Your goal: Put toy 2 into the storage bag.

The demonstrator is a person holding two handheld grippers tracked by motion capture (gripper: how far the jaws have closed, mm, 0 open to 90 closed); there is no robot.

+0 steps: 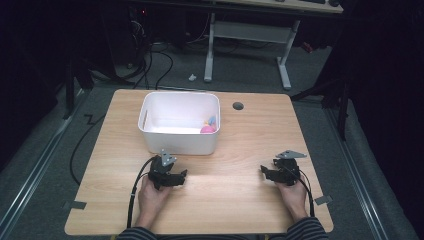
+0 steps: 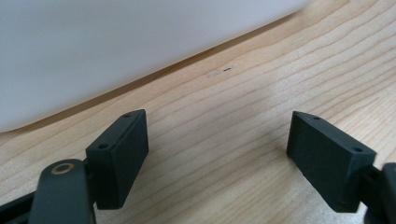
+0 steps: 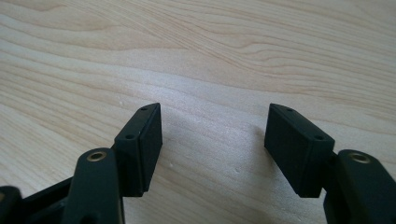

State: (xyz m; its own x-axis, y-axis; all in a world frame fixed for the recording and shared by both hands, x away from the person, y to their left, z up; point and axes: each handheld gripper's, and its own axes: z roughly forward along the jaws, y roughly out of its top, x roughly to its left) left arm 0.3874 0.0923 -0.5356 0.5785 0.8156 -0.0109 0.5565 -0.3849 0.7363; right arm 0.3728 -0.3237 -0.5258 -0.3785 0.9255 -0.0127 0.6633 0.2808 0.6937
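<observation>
— Where are we?
— Both my grippers, left (image 2: pixel 217 140) and right (image 3: pixel 212 140), rest empty, jaws apart, on the table (image 1: pixel 235 150). The toys (image 1: pixel 208 126) sit inside the white bin (image 1: pixel 150 137).
— Next?
— Probably nothing; looks finished.

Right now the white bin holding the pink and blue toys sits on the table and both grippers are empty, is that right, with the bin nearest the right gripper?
Not quite: the high view shows the white bin nearest the left gripper, not the right gripper.

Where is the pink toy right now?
In the high view, the pink toy lies inside the white bin, in its right corner on the person's side, touching a blue and yellow toy.
</observation>
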